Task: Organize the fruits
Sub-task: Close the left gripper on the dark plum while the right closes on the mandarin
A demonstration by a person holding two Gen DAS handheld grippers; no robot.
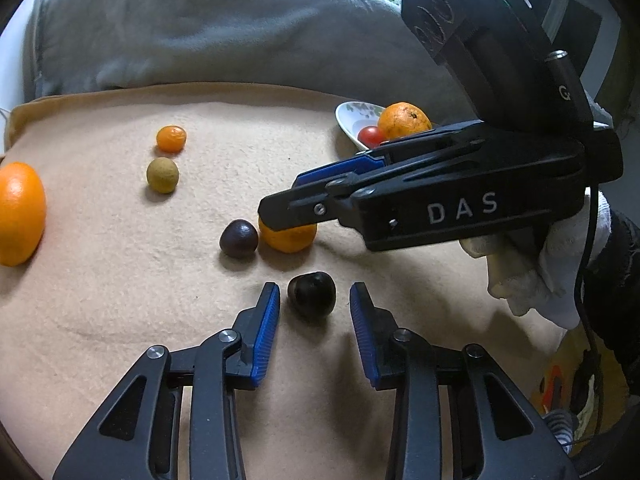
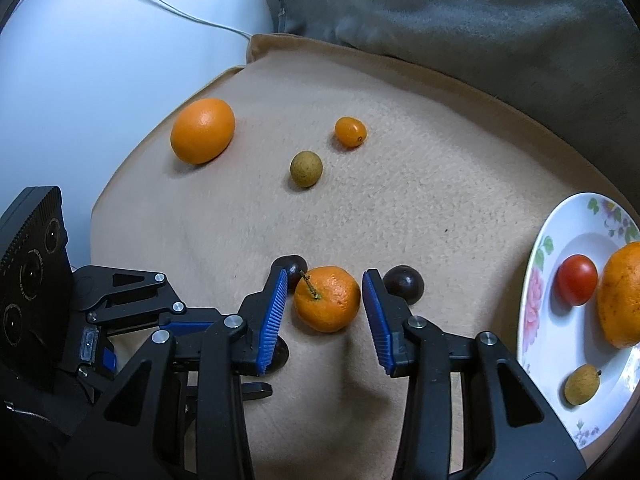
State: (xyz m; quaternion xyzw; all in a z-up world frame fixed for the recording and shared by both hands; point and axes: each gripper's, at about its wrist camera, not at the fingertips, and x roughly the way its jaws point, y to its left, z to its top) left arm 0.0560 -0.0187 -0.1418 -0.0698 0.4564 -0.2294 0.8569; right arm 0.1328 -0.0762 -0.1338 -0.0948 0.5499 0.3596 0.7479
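Right wrist view: the right gripper (image 2: 324, 312) has its fingers (image 2: 273, 320) spread, one on each side of the mandarin (image 2: 327, 298), with a small gap either side; nothing is gripped. The mandarin lies dead ahead between the pads, stem up and tilted toward the left pad, so closing should suffice.

The left gripper (image 1: 314, 312) is likewise open, its fingers flanking a dark fruit (image 1: 312, 293) just beside the mandarin. A second dark fruit (image 1: 239, 238) touches or nearly touches the mandarin on its far side.

The plate (image 2: 560, 248) lies right of the mandarin, holding a tomato (image 2: 576, 285), an orange and a longan.

Beyond the mandarin, on the tan blanket (image 2: 420, 200), lie a longan (image 2: 306, 169), a kumquat (image 2: 350, 131) and a large orange (image 2: 202, 131). A grey cushion (image 2: 440, 12) bounds the far edge.
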